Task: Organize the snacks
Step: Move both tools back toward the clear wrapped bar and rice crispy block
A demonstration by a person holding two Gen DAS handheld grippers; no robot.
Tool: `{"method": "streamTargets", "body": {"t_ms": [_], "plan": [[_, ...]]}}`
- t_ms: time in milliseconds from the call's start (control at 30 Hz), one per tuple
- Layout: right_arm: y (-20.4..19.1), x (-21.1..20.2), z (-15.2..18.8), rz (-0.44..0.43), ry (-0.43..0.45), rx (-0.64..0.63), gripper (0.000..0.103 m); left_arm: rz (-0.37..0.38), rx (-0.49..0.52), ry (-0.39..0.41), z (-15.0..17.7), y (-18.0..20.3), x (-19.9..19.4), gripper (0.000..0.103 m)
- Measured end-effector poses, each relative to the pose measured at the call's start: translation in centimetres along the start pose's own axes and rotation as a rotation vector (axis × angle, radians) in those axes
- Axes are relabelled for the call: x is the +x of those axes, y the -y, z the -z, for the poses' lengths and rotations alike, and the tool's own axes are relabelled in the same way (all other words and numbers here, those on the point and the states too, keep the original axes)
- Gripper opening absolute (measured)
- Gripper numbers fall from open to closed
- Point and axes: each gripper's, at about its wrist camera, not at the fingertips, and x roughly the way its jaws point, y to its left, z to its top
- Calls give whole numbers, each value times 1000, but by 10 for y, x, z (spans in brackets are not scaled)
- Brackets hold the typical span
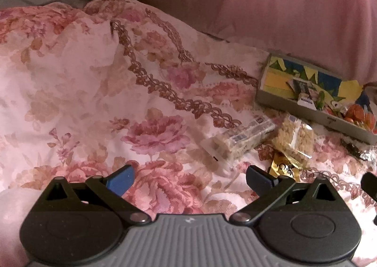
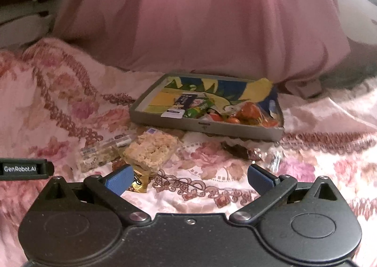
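A shallow grey box with a yellow-and-blue lining lies on the floral bedspread and holds several wrapped snacks; it also shows in the left wrist view. In front of it lie a clear-wrapped puffed rice cake, a pale wrapped bar, a gold packet and a dark foil wrapper. My right gripper is open and empty, just short of the loose snacks. My left gripper is open and empty, to the left of them.
A large pink cushion rises right behind the box. The floral bedspread is rumpled into a hump at the left. The left gripper's body shows at the right wrist view's left edge.
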Motion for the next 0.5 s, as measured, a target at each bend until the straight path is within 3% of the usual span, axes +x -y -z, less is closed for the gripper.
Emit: {"method": "streamTargets", "body": {"t_ms": [500], "plan": [[5,51,-6,-56,6,-25,103,78,20,-52,-28,4,32,103]]}}
